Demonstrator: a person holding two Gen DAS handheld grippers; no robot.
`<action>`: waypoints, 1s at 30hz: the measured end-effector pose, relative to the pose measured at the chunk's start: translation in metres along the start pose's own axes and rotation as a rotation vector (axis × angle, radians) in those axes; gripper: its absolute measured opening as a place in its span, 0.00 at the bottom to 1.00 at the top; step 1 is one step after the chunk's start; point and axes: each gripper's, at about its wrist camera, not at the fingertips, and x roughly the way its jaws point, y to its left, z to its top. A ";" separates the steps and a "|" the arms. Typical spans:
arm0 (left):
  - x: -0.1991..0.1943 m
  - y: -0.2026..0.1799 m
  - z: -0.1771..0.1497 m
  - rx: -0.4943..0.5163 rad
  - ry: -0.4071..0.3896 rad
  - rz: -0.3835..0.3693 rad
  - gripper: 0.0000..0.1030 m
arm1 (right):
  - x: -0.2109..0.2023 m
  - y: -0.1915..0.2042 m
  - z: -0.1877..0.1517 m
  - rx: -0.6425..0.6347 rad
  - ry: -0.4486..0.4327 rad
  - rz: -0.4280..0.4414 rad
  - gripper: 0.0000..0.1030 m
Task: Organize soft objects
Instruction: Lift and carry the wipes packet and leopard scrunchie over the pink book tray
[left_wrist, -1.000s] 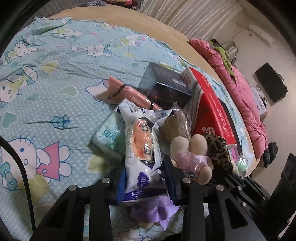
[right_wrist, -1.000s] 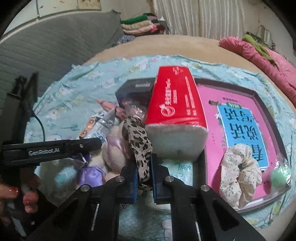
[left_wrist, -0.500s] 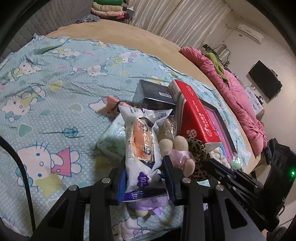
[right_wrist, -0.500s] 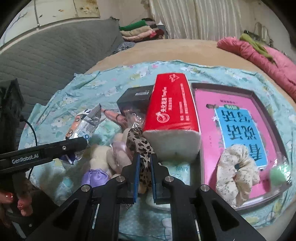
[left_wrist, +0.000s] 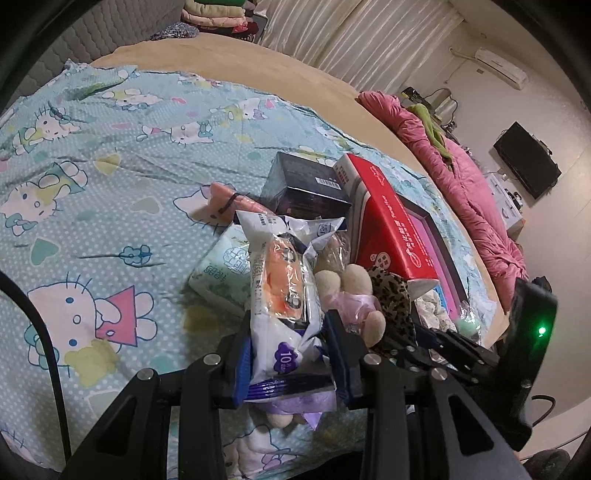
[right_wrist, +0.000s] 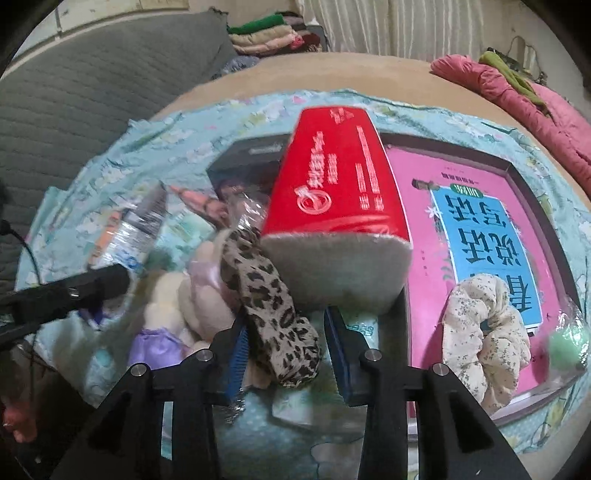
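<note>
My left gripper (left_wrist: 291, 358) is shut on a white wipes packet (left_wrist: 284, 288) with an orange picture, held above the cartoon-cat bedsheet (left_wrist: 92, 177). My right gripper (right_wrist: 288, 350) is opening its jaws. A leopard-print scrunchie (right_wrist: 273, 310) lies between them, and a gap shows on its right side. The scrunchie rests against a cream plush toy in a lilac dress (right_wrist: 199, 295) and below the end of a red tissue pack (right_wrist: 332, 184). A floral scrunchie (right_wrist: 484, 332) and a green pom (right_wrist: 565, 347) lie on the pink book (right_wrist: 424, 258).
The pink book sits in a dark tray (right_wrist: 565, 266) at the right. A dark box (left_wrist: 306, 184), a green tissue pack (left_wrist: 225, 266) and a pink roll (left_wrist: 229, 195) crowd the pile. A pink quilt (left_wrist: 461, 184) lies along the bed's far side. A hand (right_wrist: 18, 417) shows at the lower left.
The right jaws have spread apart from the leopard scrunchie, which now lies loose between them, and that gripper has sunk slightly. The left gripper rose a little with the wipes packet, then stayed still.
</note>
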 end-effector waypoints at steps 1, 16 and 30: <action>0.000 0.000 0.000 -0.002 0.000 0.000 0.35 | 0.001 0.002 -0.001 -0.007 0.002 -0.009 0.36; -0.013 -0.017 0.001 0.039 -0.022 -0.009 0.35 | -0.085 -0.004 0.004 -0.021 -0.274 -0.061 0.08; -0.035 -0.087 0.008 0.159 -0.063 -0.036 0.35 | -0.135 -0.041 0.005 0.095 -0.384 -0.055 0.08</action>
